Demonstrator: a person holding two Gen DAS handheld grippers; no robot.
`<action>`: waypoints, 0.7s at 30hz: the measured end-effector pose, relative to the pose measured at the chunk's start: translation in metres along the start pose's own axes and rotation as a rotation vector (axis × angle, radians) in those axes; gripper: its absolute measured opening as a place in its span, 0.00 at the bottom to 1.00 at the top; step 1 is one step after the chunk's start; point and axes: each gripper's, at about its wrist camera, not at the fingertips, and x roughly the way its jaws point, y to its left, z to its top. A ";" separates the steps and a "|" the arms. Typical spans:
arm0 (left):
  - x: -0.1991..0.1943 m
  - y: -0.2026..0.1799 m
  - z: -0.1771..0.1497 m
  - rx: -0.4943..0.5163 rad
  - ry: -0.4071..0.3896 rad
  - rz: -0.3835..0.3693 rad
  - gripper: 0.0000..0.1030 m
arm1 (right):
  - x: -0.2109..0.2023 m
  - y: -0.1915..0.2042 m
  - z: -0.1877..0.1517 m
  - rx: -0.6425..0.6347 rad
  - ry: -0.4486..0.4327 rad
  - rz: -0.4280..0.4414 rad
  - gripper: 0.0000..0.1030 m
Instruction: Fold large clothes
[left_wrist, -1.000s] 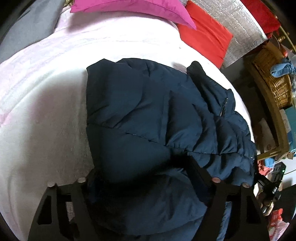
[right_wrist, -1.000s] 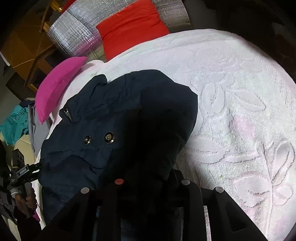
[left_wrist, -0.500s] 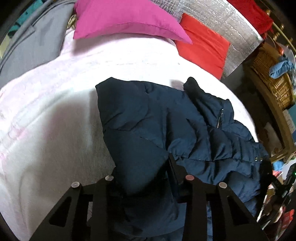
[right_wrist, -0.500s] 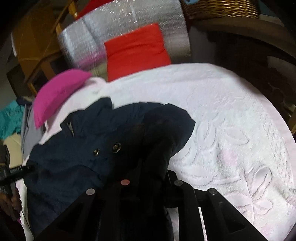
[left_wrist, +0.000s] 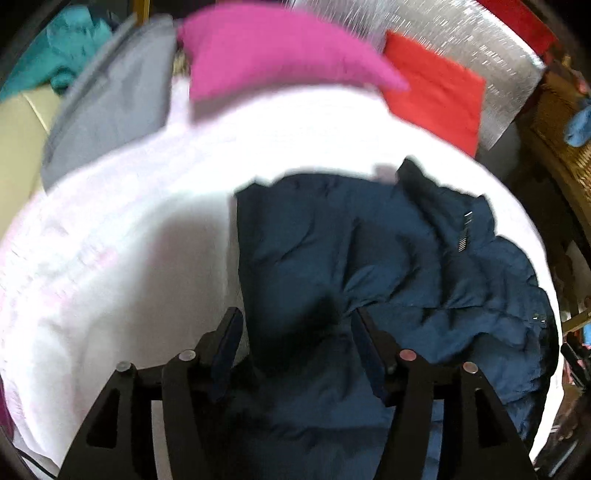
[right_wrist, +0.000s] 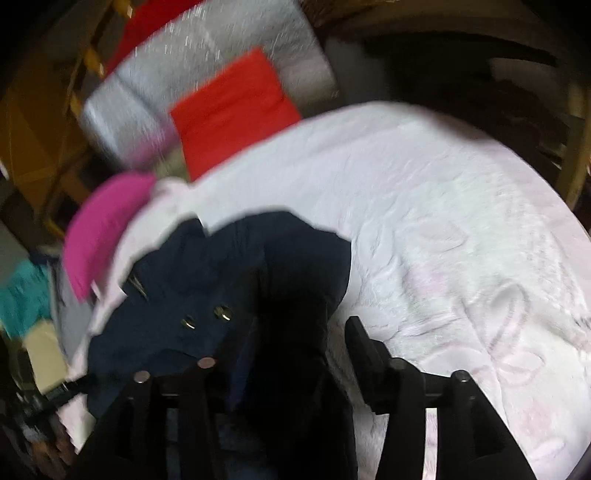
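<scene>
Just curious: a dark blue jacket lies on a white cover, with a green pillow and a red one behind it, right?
Nearly. The pillow is pink, not green, as the left wrist view shows. The dark blue jacket does lie on the white cover, with the red pillow behind.

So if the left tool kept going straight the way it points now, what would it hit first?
Most likely the dark navy padded jacket: its folded edge lies directly ahead between the fingers of the left tool, whose jaws have just been opening. The white textured bedspread lies beneath. Blur makes depth uncertain.
</scene>
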 end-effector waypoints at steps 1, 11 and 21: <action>-0.007 -0.005 -0.001 0.011 -0.025 -0.010 0.63 | -0.009 -0.002 -0.002 0.023 -0.009 0.049 0.51; 0.017 -0.056 -0.027 0.070 0.140 -0.282 0.66 | 0.027 0.009 -0.038 0.215 0.265 0.311 0.48; 0.047 -0.061 -0.021 0.061 0.159 -0.292 0.66 | 0.057 0.002 -0.040 0.324 0.265 0.329 0.48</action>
